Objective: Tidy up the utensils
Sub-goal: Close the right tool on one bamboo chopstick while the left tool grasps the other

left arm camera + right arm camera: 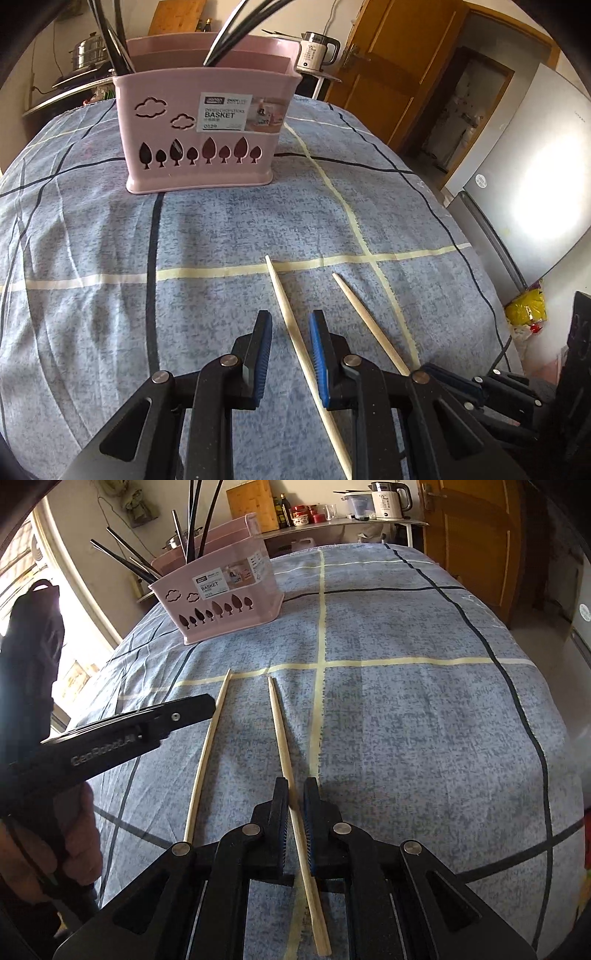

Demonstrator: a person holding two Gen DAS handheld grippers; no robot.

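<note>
Surface: a worktop [406, 720] under a blue-grey checked cloth carried everything in view.
Basket: a pink chopstick basket [199, 136] stood upright near the far edge, well apart from both tongs.
Already sorted: several dark utensils [192, 531] stood leaning in the basket's rear compartments; which compartment each was in could not be told.
Left to sort: two pale wooden chopsticks lay on the cloth, side by side but apart, tips toward the basket.
Left chopstick [295, 332]: it lay flat between the jaws of the left tongs [290, 354], close against the blue pad on the right side; no clamp showed.
Left tongs state: narrowly parted, with a clear gap to the other pad, holding nothing.
Right chopstick [295, 805]: it ran between the jaws of the right tongs [295, 825], its thick end back under them.
Right tongs state: drawn in almost fully, pads pinching that chopstick.
Progress: by my reading well along; the dark utensils were stowed and only this pair remained.
Remaining: both chopsticks still had to be lifted and stood in the basket; the left grip was not yet made.
</note>
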